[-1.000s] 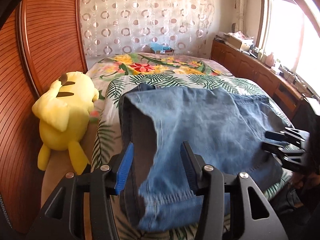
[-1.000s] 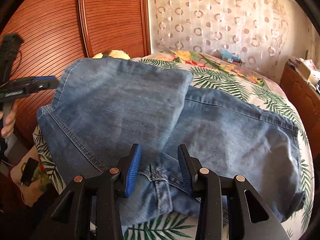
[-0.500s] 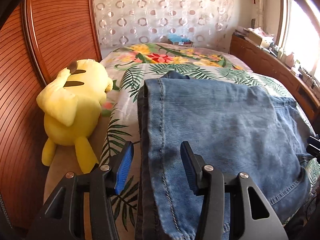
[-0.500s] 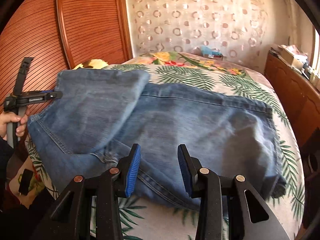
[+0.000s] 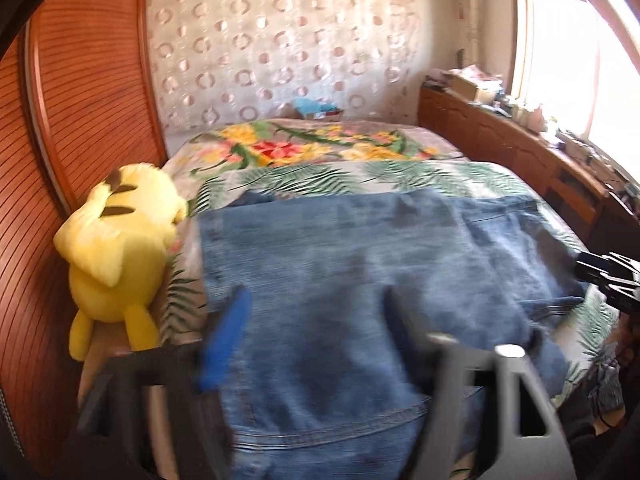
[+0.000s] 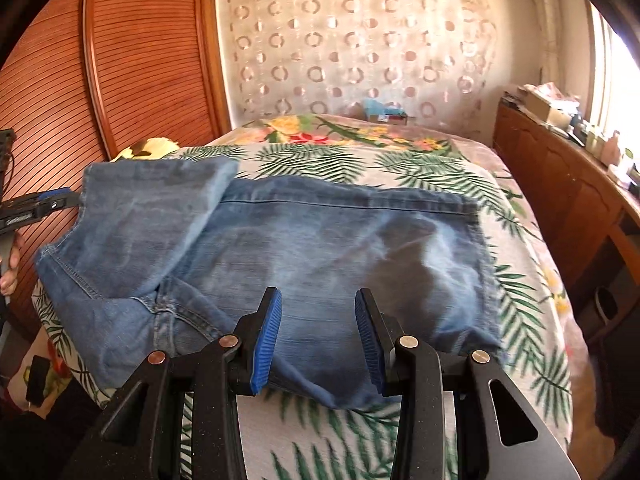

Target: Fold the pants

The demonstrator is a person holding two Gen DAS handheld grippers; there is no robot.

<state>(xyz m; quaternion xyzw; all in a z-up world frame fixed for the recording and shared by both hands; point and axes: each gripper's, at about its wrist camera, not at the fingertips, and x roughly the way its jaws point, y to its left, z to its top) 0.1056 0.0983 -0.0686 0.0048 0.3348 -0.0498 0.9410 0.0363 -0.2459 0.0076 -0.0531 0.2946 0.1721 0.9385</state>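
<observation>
well, folded jeans (image 6: 304,264) beside bed edge (image 6: 360,436)

Yellow plush toy (image 5: 116,256) beside bed (image 6: 520,280); wooden cabinet (image 6: 560,184) along window wall.

Slatted wooden wardrobe (image 6: 132,64), circle-patterned curtain (image 6: 360,48), bright window (image 5: 560,60), wooden sideboard (image 6: 560,184)

Left gripper (image 5: 316,332) and right gripper (image 6: 318,332) both hover with fingers apart.
</observation>
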